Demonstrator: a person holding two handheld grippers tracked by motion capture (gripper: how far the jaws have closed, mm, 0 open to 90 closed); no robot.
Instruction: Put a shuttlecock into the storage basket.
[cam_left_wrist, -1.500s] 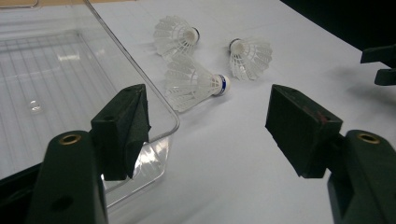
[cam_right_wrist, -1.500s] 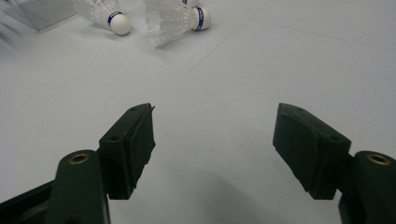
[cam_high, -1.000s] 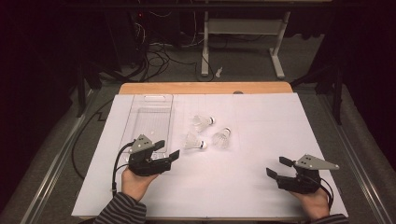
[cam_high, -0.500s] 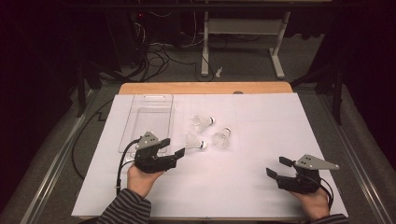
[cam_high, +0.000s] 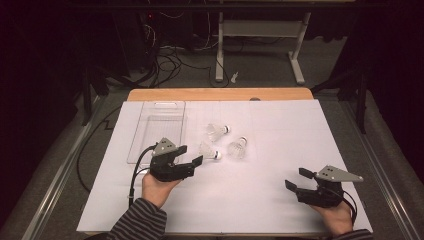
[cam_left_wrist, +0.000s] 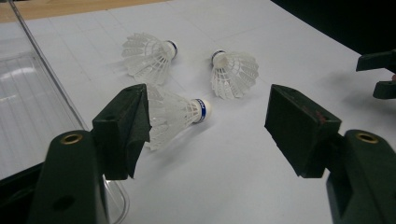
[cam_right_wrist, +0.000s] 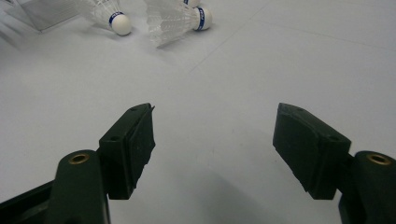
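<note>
From the high view, your left gripper (cam_high: 196, 161) sits left of centre in the frame, its jaws spread and aimed at the nearest shuttlecock (cam_high: 210, 150), which lies on its side on the white paper (cam_high: 260, 195) just past the tips. Two more shuttlecocks (cam_high: 218, 132) lie just beyond it, near centre frame. The clear tray (cam_high: 159, 131) stands directly to their left, which suggests it is where they are meant to go. Your right gripper (cam_high: 295, 180) rests at the lower right, well apart from all of this, so it looks parked out of the way.

In the left gripper view, that nearest shuttlecock lies mid-frame with its feather skirt (cam_left_wrist: 163, 116) partly hidden behind the left-hand pad and its cork (cam_left_wrist: 203, 108) pointing right. The jaws are wide and hold nothing; I'd judge you still need to shift so the skirt falls between them. The tray wall (cam_left_wrist: 42, 70) runs down the left edge.

In the right gripper view, your jaws stand released over bare paper, grasping nothing. Two shuttlecocks (cam_right_wrist: 175, 17) lie along the top edge, far off.
</note>
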